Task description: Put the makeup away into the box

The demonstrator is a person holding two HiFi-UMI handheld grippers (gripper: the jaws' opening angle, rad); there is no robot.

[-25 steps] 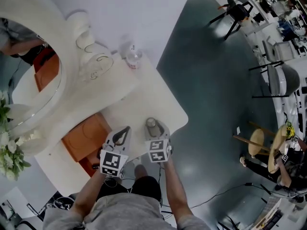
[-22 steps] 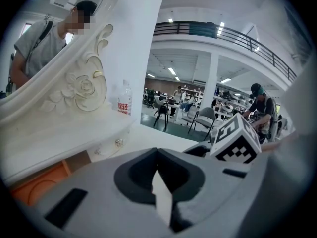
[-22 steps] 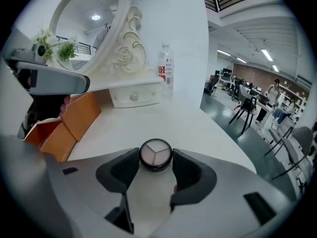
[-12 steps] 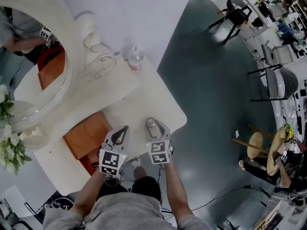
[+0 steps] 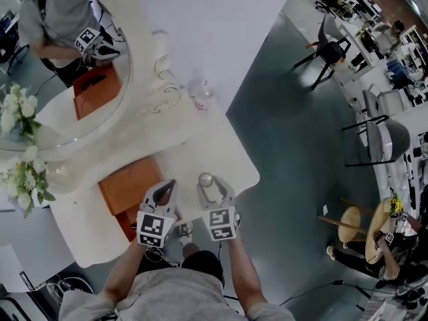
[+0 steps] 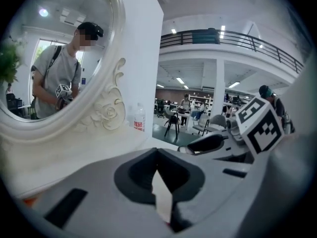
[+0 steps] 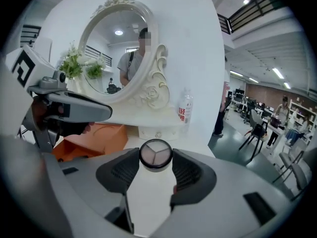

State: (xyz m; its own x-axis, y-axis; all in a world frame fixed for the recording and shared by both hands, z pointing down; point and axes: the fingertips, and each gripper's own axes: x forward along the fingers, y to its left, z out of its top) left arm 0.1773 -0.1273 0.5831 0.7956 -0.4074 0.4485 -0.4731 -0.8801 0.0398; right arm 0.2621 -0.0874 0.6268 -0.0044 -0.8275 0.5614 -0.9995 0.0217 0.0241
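Since the earlier frame the head view has swung toward the mirror (image 5: 63, 116), whose glass now shows the person's reflected torso and grippers, while both grippers have kept their side-by-side place over the table's near edge. Two grippers are in view. The right gripper (image 5: 212, 187) still pinches one round compact (image 7: 156, 155) with three shade pans between its pads, held above the white vanity table (image 5: 227, 156). The left gripper (image 5: 170, 186) has its jaws pressed together at the tips with nothing between them. One orange box (image 5: 127, 182) lies on the table just to the left of the left gripper, and the compact is outside it. One water bottle (image 5: 200, 93) stands at the back against the wall, beside the carved mirror frame. White flowers (image 5: 23, 179) sit at the far left. Bare tabletop runs from the box to the rounded right corner, with grey floor (image 5: 301, 146) beyond that edge.
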